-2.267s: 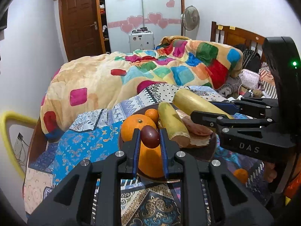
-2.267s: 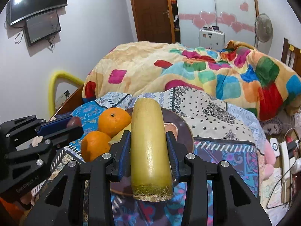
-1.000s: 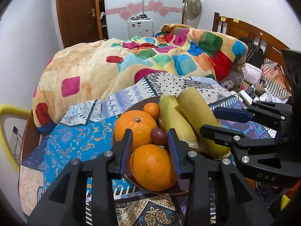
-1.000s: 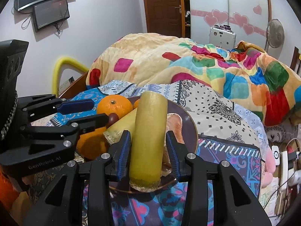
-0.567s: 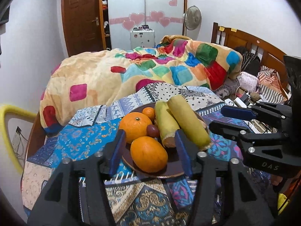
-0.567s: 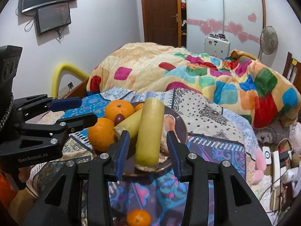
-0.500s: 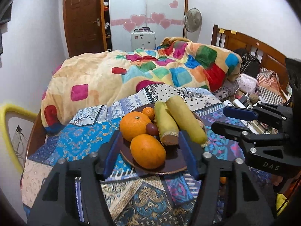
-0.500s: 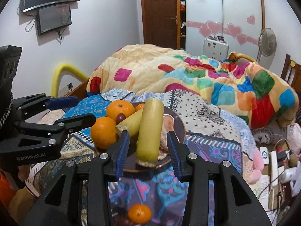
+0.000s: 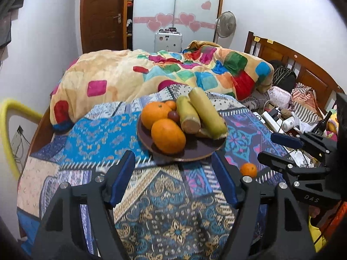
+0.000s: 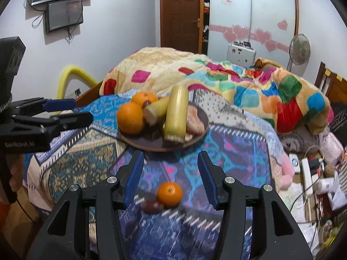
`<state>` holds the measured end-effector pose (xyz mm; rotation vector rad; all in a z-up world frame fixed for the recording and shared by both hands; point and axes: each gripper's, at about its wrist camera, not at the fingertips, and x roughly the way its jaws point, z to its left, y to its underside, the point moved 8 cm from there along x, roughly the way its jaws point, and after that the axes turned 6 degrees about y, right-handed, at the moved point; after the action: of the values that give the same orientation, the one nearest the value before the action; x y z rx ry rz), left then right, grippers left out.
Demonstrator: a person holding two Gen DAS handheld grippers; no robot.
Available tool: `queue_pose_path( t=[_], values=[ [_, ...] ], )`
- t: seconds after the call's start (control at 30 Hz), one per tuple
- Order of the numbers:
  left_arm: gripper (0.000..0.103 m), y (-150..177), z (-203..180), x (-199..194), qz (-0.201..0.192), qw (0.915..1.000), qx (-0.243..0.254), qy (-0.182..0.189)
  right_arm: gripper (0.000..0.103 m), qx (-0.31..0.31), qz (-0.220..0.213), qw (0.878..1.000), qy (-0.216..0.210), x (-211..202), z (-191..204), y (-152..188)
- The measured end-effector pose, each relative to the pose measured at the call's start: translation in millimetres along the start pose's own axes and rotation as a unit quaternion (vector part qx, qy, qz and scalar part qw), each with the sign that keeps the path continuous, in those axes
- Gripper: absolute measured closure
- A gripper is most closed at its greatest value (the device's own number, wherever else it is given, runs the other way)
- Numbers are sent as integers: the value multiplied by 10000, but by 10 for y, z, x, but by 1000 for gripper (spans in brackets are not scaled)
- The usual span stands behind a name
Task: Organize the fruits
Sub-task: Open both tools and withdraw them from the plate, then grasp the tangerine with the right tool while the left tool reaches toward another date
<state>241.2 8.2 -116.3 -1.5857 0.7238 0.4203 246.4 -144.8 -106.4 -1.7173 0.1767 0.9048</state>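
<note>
A dark round plate (image 9: 190,151) (image 10: 151,145) sits on the patterned cloth and holds two big oranges (image 9: 168,135) (image 10: 130,118), a small orange, a dark grape (image 9: 173,114) and two yellow-green stalks (image 9: 207,112) (image 10: 176,112). A small orange (image 10: 169,194) (image 9: 248,170) and a dark grape (image 10: 151,205) lie on the cloth before the plate. My left gripper (image 9: 173,179) is open and empty, short of the plate. My right gripper (image 10: 170,177) is open and empty, above the small orange.
A colourful quilt (image 9: 173,73) is heaped behind the plate. Power strips, cables and clutter (image 10: 314,173) lie to the right of the cloth. A wooden headboard (image 9: 292,65) stands at the far right. A yellow rail (image 10: 67,75) is at the left.
Both grippers let go of their fruit, the left its grape, the right its stalk, opened wide and pulled back from the plate. The loose small orange and grape have come into view.
</note>
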Motion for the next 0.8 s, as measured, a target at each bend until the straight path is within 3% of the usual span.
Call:
queue_pose_path(
  t=[0.23, 0.5, 0.63, 0.8],
  values=[
    [30, 265, 45, 76, 202, 9998, -5, -66, 55, 238, 363, 9991, -34, 210, -32, 311],
    [30, 412, 12, 184, 314, 9994, 100, -120, 55, 364, 528, 9978, -174, 341, -16, 434],
    [30, 437, -56, 233, 353, 9992, 149, -86, 71, 417, 607, 9968, -300, 380, -17, 466],
    [30, 445, -191, 309, 413, 9990, 188, -7, 72, 426, 543, 9969, -366, 324, -9, 464]
  ],
)
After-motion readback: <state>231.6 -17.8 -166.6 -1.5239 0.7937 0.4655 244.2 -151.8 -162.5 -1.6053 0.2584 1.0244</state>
